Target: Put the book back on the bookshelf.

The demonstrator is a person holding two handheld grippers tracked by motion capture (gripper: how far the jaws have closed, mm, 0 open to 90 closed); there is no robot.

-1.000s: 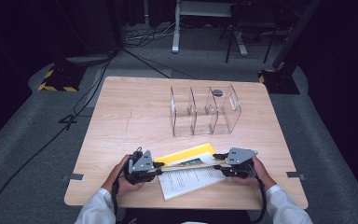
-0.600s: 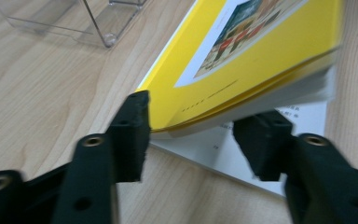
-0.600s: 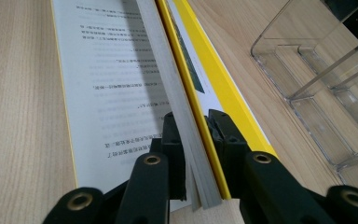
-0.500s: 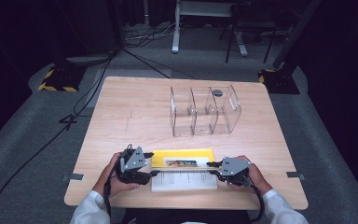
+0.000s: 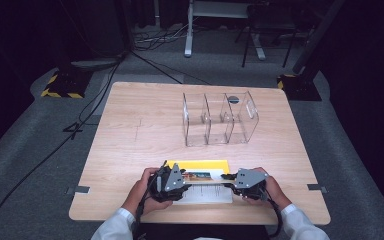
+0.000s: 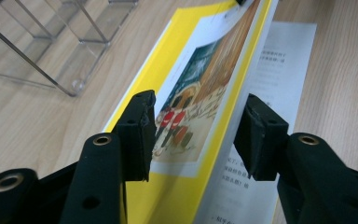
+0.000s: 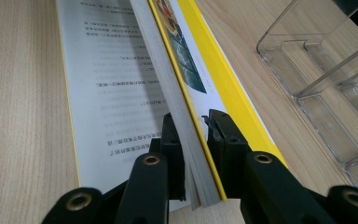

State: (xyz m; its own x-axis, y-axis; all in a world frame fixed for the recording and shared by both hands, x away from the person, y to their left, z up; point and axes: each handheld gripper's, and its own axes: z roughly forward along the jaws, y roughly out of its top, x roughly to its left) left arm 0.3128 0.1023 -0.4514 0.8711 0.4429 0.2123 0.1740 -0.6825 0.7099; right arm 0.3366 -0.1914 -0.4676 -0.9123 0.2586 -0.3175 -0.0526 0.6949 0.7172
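yellow book (image 5: 198,173) lay open at the near edge of the tabletop (image 5: 130,130), well on the person's side of the clear acrylic organizer (image 5: 220,117), its front cover and a block of pages raised off the printed page (image 5: 205,195) that stayed flat on the wood.

right tool (image 7: 195,140) was clenched on the raised page block at the book's right end, pads pressed against both faces of the grey page edges (image 7: 186,140). in the high view the same tool (image 5: 228,177) sat at the book's right side.

left tool (image 6: 196,135) stood at the opposite end of the book, jaws straddling the raised cover with clear gaps on either side (they had just been narrowing), so nothing was gripped there. it showed at the book's left side from above (image 5: 184,179).

risks, as judged:
- one-ended hold only; if the right tool lifted or swung now, the free end would likely sag or twist and the pages could fan open.
- left tool might close on the cover alone rather than the whole block, letting inner pages drop.
- the flat page beneath could be dragged or creased if the book was pulled toward the organizer before it was shut.
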